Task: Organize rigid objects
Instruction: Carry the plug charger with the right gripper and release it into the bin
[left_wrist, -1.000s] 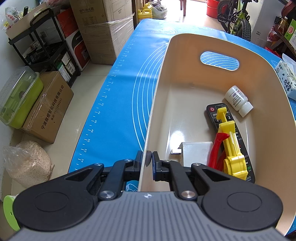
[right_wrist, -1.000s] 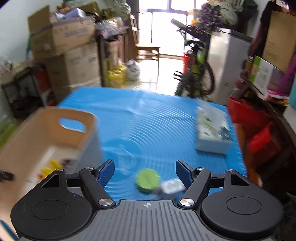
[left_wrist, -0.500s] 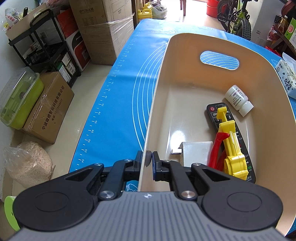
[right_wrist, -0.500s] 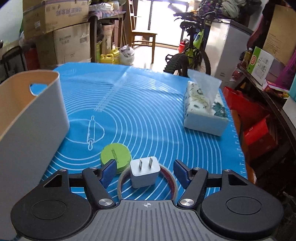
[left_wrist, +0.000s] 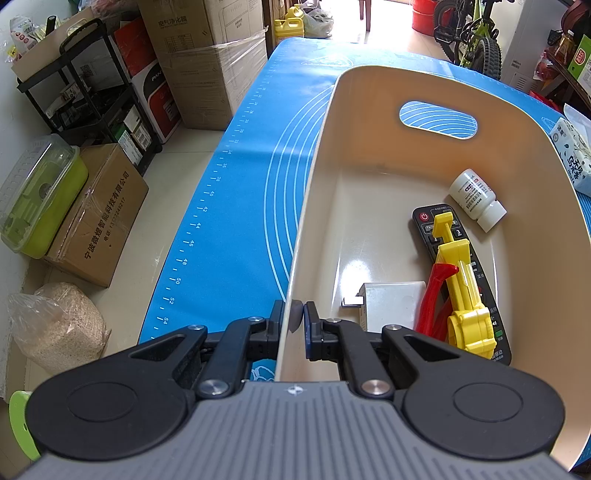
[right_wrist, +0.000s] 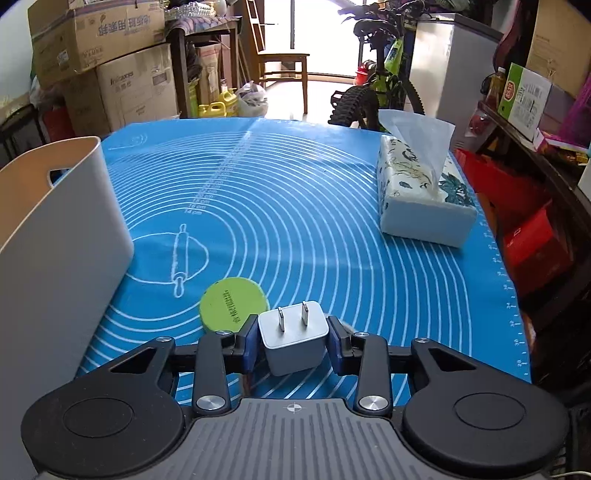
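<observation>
Blue mat (right_wrist: 295, 206) spreads wide and bare between bin (right_wrist: 55, 229) and tissue pack (right_wrist: 421, 199). Left tongs (left_wrist: 294, 321) pinch the bin's rim; right tongs (right_wrist: 291, 341) are closing around the white charger (right_wrist: 293, 339), beside a green lid (right_wrist: 232, 302).

This is a cluttered room in a home, used half for storage. Taped cardboard boxes (right_wrist: 129, 92) are stacked along the left wall beside a black shelf cart (left_wrist: 92, 99). A wooden chair (right_wrist: 282, 70) and a green bicycle (right_wrist: 380, 81) stand at the far end by a bright doorway. A blue baking mat (right_wrist: 295, 206) covers the table, with a tissue pack (right_wrist: 421, 195) on its right.
</observation>
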